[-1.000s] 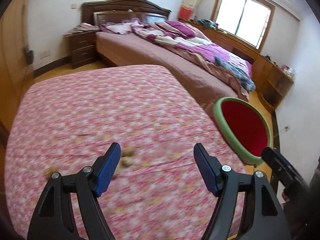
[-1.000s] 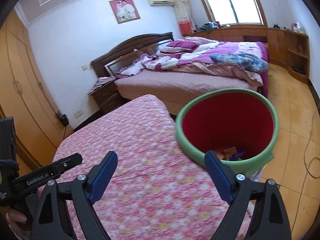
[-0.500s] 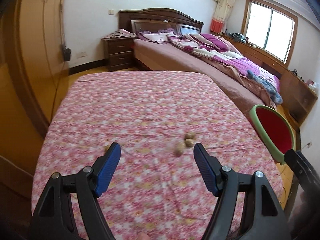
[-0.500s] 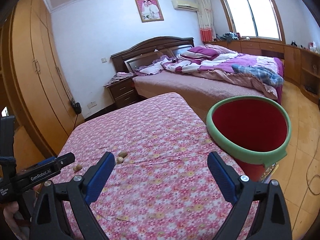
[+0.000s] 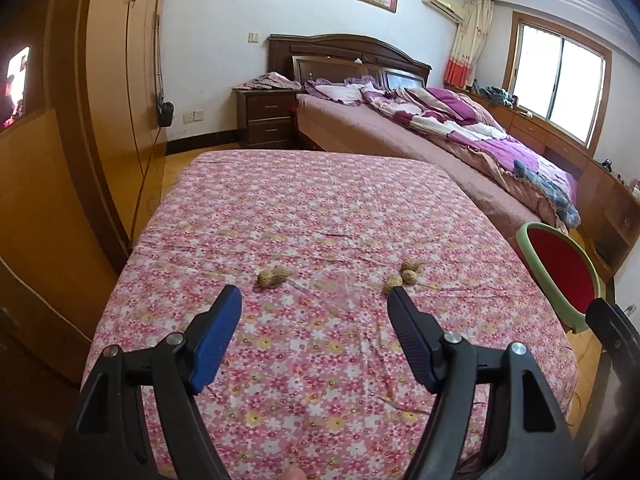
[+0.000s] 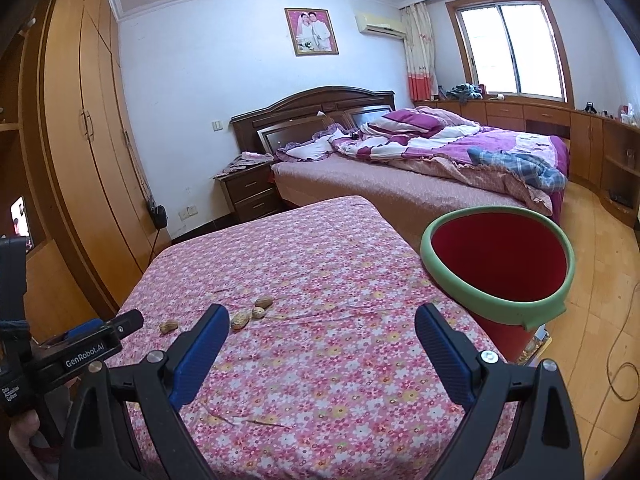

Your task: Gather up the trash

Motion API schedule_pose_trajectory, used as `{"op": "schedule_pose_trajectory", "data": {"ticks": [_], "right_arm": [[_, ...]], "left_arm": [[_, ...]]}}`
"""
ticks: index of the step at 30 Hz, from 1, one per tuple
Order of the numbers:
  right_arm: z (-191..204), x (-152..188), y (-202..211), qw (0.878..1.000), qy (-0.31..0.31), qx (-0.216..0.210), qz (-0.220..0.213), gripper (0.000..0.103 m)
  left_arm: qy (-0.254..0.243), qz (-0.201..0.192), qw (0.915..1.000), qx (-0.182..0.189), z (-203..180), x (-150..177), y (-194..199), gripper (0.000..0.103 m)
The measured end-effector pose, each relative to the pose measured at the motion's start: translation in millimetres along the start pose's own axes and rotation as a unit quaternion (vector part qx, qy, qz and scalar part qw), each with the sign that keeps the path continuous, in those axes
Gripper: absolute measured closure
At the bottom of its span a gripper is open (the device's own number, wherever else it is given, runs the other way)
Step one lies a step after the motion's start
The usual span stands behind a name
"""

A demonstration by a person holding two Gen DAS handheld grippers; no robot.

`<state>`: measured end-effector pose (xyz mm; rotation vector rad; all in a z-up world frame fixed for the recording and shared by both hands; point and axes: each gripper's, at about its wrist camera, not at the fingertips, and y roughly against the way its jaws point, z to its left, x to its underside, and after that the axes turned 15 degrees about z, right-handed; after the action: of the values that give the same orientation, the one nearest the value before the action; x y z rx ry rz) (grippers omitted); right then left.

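Note:
Several peanut shells lie on the pink floral tablecloth (image 5: 320,208): a single one (image 5: 274,277) on the left and a cluster of three (image 5: 404,274) on the right. In the right wrist view the single shell (image 6: 169,326) and the cluster (image 6: 252,313) lie left of centre. A red bin with a green rim (image 6: 500,264) stands off the table's right edge; it also shows in the left wrist view (image 5: 560,268). My left gripper (image 5: 314,300) is open and empty just short of the shells. My right gripper (image 6: 322,318) is open and empty above the cloth.
A thin twig (image 6: 244,420) lies on the cloth near the front. A bed (image 6: 420,168) with purple bedding stands behind the table, a nightstand (image 6: 248,188) beside it. Wardrobes (image 6: 80,140) run along the left. A cable (image 6: 616,360) lies on the wooden floor at right.
Both grippers have pulled back and turned left. The peanut shells now lie in clear view ahead of the left gripper, and the bin has slid to the right. Both grippers stay open.

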<state>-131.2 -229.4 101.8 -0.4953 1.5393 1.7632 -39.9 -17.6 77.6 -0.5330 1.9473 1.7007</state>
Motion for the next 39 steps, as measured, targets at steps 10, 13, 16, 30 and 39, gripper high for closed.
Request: {"op": "schedule_pose_trajectory", "data": {"ticks": [10,13,16,30,39], "right_arm": [[5.5,1.3,1.8,1.0,0.005,0.006,-0.003,0.007],[5.5,1.1,2.5,1.0,0.006,0.006,-0.003,0.007],[5.6,1.2,2.5,1.0,0.005,0.006,-0.003,0.007],[3.6,-0.1,0.4,1.0,-0.001,-0.001,0.005,0.007],[0.9,-3.5,6.8,1.0,-0.004,0.004,-0.01,0.007]], "left_arm": [[0.0,-0.011,0.9999,-0.005,0.5,0.8,4.6,0.028],[0.002,-0.016,0.9998,-0.006,1.3,0.7,7.5,0.028],[0.003,-0.02,0.9998,-0.006,1.4,0.1,9.2,0.028],[-0.003,-0.034,0.9993,-0.016,0.0,0.8,17.3,0.028],[0.003,-0.046,0.9988,-0.017,3.6,0.6,22.9,0.028]]}}
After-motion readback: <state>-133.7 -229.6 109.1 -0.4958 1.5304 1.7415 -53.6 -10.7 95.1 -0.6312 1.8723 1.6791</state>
